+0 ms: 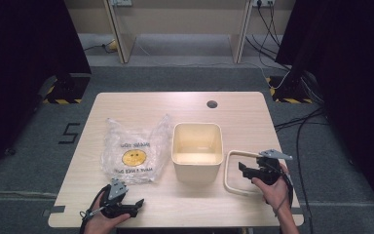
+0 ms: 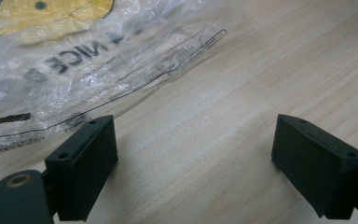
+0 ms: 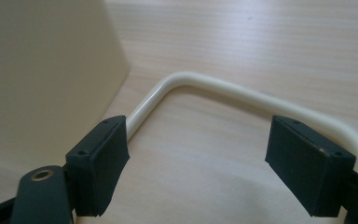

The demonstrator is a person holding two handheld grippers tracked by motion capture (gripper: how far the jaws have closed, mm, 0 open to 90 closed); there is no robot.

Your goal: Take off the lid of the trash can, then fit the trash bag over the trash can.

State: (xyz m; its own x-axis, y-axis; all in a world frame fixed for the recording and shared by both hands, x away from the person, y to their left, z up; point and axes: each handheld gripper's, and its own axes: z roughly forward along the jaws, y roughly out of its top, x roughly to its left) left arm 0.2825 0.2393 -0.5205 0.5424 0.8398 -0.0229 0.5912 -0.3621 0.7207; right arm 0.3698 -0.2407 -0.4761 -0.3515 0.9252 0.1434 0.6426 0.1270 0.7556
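A cream square bin [image 1: 197, 150] stands in the middle of the table, empty. To its left lies a clear plastic bag [image 1: 132, 153] printed with a yellow smiley face; its near edge [image 2: 74, 74] fills the top left of the left gripper view. A cream ring frame [image 1: 234, 171] lies flat to the right of the bin, and its rounded corner [image 3: 200, 84] runs behind the right jaws. My left gripper [image 1: 137, 204] is open near the table's front edge, just below the bag. My right gripper [image 1: 242, 169] is open over the ring. Both sets of jaws hold nothing.
The wooden table [image 1: 253, 117] has a round cable hole [image 1: 212, 104] at its back. Bare wood lies along the front between the two grippers. Cables [image 1: 297, 122] trail over the grey floor to the right, and dark curtains hang on both sides.
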